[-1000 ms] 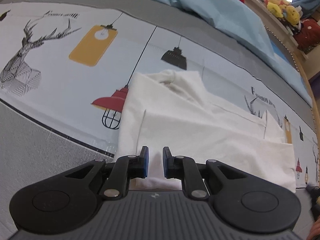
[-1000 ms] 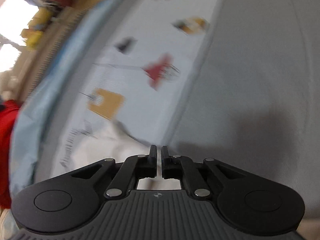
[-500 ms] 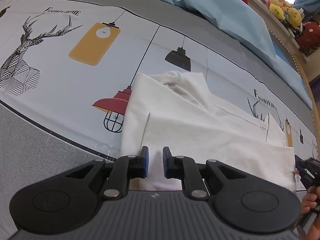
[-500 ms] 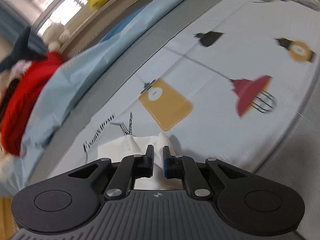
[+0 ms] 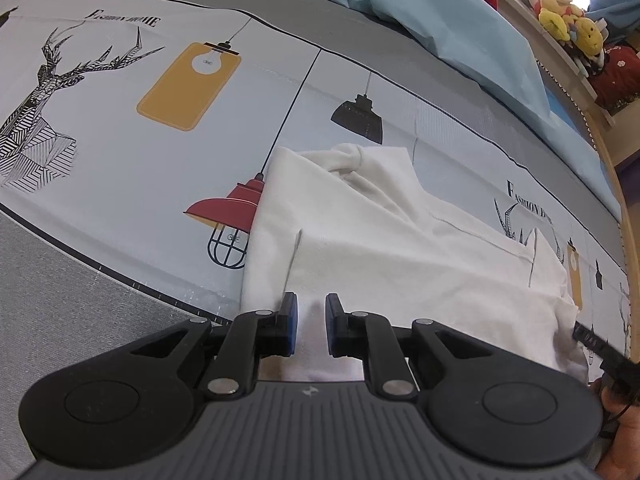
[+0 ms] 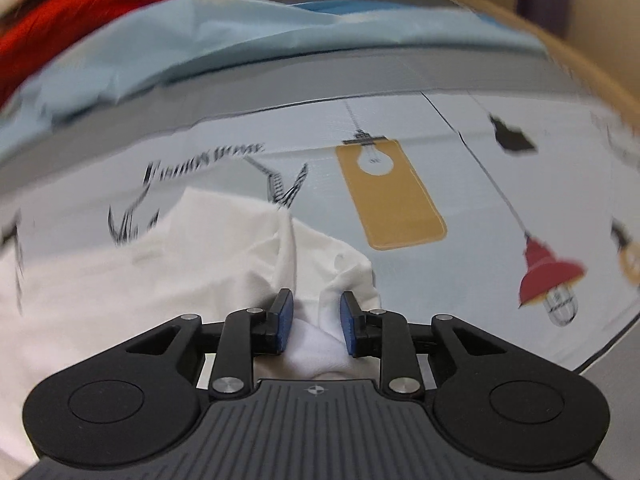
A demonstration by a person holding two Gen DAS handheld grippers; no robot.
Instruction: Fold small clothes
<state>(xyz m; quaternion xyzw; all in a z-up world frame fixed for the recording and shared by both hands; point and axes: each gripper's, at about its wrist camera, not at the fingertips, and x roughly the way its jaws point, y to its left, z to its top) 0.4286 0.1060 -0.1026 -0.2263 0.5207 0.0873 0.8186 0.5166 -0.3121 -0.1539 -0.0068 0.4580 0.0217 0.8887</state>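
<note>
A white garment [image 5: 400, 240] lies partly folded on the printed bedsheet [image 5: 120, 160]. My left gripper [image 5: 311, 330] hovers over its near edge. The blue pads stand a little apart, and flat cloth shows through the gap with no pinch visible. In the right wrist view the same garment [image 6: 180, 272] fills the lower left. My right gripper [image 6: 316, 320] is at its bunched right corner. Its jaws are opening, and a loose white fold sits between the pads without being pressed. A hand [image 5: 624, 432] shows at the left wrist view's right edge.
A light blue quilt [image 5: 460, 20] is heaped along the far side, with a red cloth [image 6: 80, 4] behind it. Plush toys [image 5: 568, 24] sit on a shelf at the far right. The wooden bed edge [image 5: 628, 240] curves along the right.
The right gripper rolled and swung down over the garment's right corner, and its jaws went from nearly shut to apart. The left gripper and the garment beneath it stayed put.
</note>
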